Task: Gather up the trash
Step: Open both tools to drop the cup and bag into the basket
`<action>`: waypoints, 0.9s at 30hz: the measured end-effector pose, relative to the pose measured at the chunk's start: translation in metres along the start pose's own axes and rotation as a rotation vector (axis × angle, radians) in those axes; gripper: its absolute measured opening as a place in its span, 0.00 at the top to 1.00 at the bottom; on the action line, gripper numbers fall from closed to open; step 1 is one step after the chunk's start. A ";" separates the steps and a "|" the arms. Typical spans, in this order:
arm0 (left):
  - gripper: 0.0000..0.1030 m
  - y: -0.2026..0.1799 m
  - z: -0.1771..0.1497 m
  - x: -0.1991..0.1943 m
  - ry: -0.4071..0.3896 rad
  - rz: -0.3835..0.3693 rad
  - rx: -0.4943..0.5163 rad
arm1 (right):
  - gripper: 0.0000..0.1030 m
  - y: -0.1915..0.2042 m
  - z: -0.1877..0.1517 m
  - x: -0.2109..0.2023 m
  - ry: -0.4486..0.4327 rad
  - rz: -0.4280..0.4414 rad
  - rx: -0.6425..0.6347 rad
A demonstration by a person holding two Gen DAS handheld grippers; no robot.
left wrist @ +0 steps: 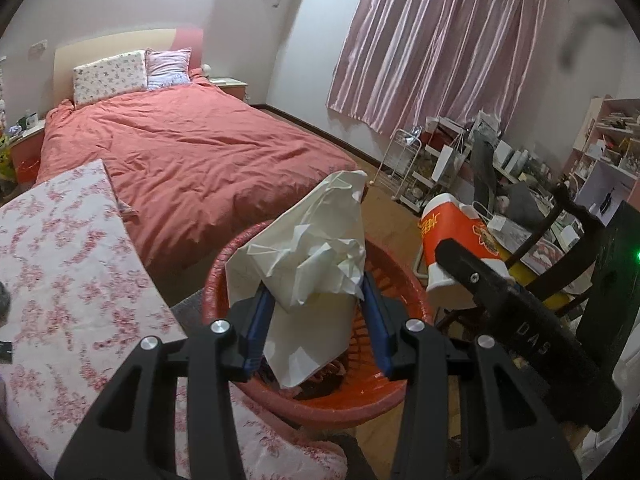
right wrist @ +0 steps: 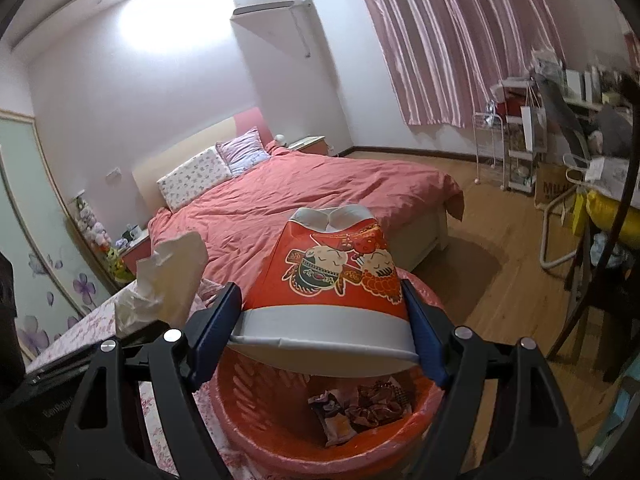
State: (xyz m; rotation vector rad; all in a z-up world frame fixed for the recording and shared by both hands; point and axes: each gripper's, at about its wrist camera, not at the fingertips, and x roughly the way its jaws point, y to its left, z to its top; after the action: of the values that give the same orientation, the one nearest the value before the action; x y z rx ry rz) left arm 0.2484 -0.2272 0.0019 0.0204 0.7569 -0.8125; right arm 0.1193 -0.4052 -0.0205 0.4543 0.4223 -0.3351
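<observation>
My left gripper (left wrist: 316, 292) is shut on a crumpled sheet of white paper (left wrist: 308, 248), held over the red trash basket (left wrist: 332, 404). The paper rises above the blue pads (left wrist: 378, 320) and hangs down into the basket's mouth. My right gripper (right wrist: 322, 320) is shut on a red and white paper cup (right wrist: 332, 284) with cartoon figures, lying on its side above the same basket (right wrist: 256, 432). Wrappers and scraps (right wrist: 352, 404) lie on the basket's bottom. The cup (left wrist: 448, 248) and the right gripper's black body also show at the right of the left wrist view; the paper (right wrist: 164, 280) shows at the left of the right wrist view.
A bed with a coral duvet (left wrist: 192, 152) fills the space behind the basket. A floral-covered surface (left wrist: 72, 272) runs along the left. To the right stand a dark wooden chair (right wrist: 596, 292), wire racks (right wrist: 520, 152) and cluttered shelves (left wrist: 608, 148). Wooden floor (right wrist: 500, 280) lies between bed and chair.
</observation>
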 end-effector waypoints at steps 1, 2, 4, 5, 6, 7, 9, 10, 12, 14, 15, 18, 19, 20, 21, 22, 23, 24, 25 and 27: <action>0.58 0.000 -0.001 0.005 0.007 -0.001 0.000 | 0.24 -0.002 0.000 0.002 0.003 0.001 0.008; 0.58 0.000 -0.001 0.008 0.012 -0.002 0.001 | 0.24 -0.004 -0.001 0.004 0.006 0.003 0.016; 0.58 0.000 -0.002 0.016 0.021 -0.003 0.001 | 0.24 -0.008 0.000 0.007 0.009 0.004 0.023; 0.58 0.002 -0.002 0.019 0.025 -0.003 0.001 | 0.24 -0.009 0.000 0.009 0.010 0.006 0.026; 0.58 0.001 -0.002 0.024 0.028 -0.003 0.000 | 0.24 -0.010 0.000 0.010 0.011 0.008 0.029; 0.57 0.002 -0.002 0.026 0.031 -0.003 0.000 | 0.24 -0.010 0.000 0.012 0.013 0.010 0.032; 0.56 0.004 -0.002 0.035 0.044 0.001 -0.003 | 0.23 -0.013 0.001 0.016 0.017 0.023 0.047; 0.55 0.005 -0.003 0.038 0.050 0.001 -0.004 | 0.22 -0.015 0.001 0.018 0.022 0.035 0.053; 0.52 0.008 -0.005 0.045 0.063 0.005 -0.005 | 0.21 -0.019 0.003 0.021 0.029 0.042 0.062; 0.46 0.010 -0.008 0.052 0.078 0.016 -0.007 | 0.21 -0.020 0.002 0.025 0.043 0.043 0.067; 0.45 0.013 -0.010 0.055 0.085 0.023 -0.009 | 0.20 -0.020 0.002 0.026 0.049 0.043 0.072; 0.42 0.022 -0.016 0.058 0.100 0.050 -0.021 | 0.16 -0.021 -0.002 0.026 0.056 0.035 0.085; 0.42 0.025 -0.019 0.058 0.101 0.062 -0.022 | 0.16 -0.020 -0.002 0.026 0.058 0.030 0.083; 0.42 0.029 -0.022 0.056 0.102 0.078 -0.023 | 0.16 -0.020 -0.003 0.025 0.059 0.022 0.080; 0.41 0.034 -0.024 0.054 0.104 0.095 -0.024 | 0.16 -0.018 -0.004 0.024 0.062 0.015 0.076; 0.41 0.039 -0.026 0.051 0.105 0.107 -0.029 | 0.16 -0.016 -0.005 0.023 0.067 0.011 0.071; 0.41 0.044 -0.027 0.048 0.105 0.119 -0.034 | 0.16 -0.014 -0.005 0.023 0.070 0.009 0.068; 0.41 0.049 -0.028 0.045 0.105 0.132 -0.039 | 0.16 -0.011 -0.004 0.022 0.073 0.006 0.062; 0.40 0.053 -0.030 0.041 0.104 0.143 -0.043 | 0.16 -0.009 -0.005 0.022 0.075 0.005 0.056; 0.39 0.064 -0.034 0.031 0.103 0.176 -0.051 | 0.16 -0.001 -0.006 0.020 0.081 0.005 0.033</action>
State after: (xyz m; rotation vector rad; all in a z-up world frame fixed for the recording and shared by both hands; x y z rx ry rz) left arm 0.2836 -0.1925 -0.0595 0.0830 0.8602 -0.6277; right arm 0.1342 -0.4080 -0.0347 0.5025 0.4953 -0.3200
